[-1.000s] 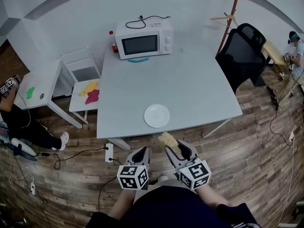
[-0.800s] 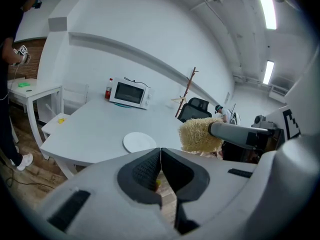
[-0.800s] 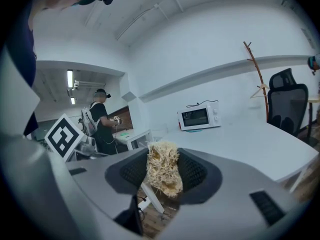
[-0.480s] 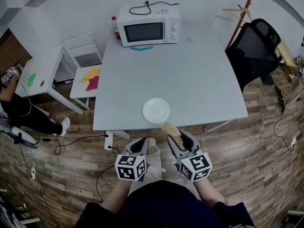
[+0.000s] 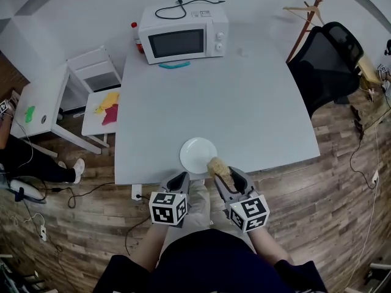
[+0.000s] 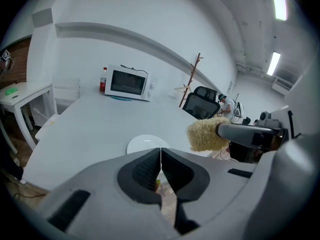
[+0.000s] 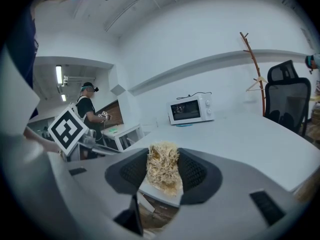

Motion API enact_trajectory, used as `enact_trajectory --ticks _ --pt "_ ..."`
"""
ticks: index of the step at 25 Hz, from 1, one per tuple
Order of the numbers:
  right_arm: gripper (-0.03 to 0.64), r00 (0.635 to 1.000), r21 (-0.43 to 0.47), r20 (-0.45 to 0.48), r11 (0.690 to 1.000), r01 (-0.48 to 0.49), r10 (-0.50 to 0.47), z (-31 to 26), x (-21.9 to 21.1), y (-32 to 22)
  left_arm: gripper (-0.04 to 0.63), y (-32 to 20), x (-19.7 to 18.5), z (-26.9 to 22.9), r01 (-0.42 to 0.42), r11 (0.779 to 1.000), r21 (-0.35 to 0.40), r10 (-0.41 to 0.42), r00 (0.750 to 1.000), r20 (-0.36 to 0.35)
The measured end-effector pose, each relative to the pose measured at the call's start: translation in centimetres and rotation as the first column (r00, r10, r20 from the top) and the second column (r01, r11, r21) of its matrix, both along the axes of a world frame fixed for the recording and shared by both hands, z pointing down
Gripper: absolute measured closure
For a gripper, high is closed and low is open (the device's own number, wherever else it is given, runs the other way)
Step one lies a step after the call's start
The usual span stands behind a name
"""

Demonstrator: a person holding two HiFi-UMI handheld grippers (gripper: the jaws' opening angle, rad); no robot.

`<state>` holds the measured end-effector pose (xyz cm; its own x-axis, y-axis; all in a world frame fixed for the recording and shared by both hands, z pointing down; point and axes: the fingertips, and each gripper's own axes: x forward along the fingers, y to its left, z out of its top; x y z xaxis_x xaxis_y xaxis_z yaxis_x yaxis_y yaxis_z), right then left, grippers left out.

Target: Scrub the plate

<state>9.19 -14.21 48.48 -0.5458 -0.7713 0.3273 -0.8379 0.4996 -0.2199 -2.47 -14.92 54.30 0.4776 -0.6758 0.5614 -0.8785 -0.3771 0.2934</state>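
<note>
A person stands at the near edge of a pale grey table [image 5: 250, 102], holding a two-jaw gripper in each hand. Over the last second the person has stepped in: both grippers, which hung well short of the table, now reach its near edge.

The right gripper [image 5: 221, 172] is clamped on a straw-coloured fibrous scrubbing pad [image 5: 217, 167], its jaws pressed against the pad's two sides. The pad now sits just beside the right rim of the white plate [image 5: 197, 154]; contact cannot be judged. The left gripper [image 5: 178, 182] has its jaws pressed together with nothing between them, and is just short of the plate's near rim.

The plate lies flat by the middle of the table's near edge. It looks bare, with no food or suds visible. Scrubbing seems about to start rather than under way, and nothing steadies the plate yet.

At the far left corner stands a white microwave [image 5: 182, 40], door shut, contents unseen.
</note>
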Motion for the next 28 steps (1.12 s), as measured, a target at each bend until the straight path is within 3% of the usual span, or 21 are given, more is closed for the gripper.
enact_trajectory --ticks 15,21,28 --pt "0.437 0.993 -0.104 -0.109 0.994 0.040 -0.052 6.1 -2.6 -8.6 0.575 -8.9 -3.1 7.6 -0.007 0.993 -0.121 0.011 0.999 0.038" --pt "0.437 0.988 -0.135 -0.142 0.990 0.047 -0.066 8.1 -3.0 -10.0 0.575 -9.4 -3.1 9.9 -0.021 0.986 -0.166 0.032 0.997 0.069" --pt "0.437 0.984 -0.124 -0.150 0.990 0.073 -0.092 9.1 -3.4 -9.9 0.575 -9.5 -3.2 10.1 -0.021 0.983 -0.183 0.031 0.998 0.051"
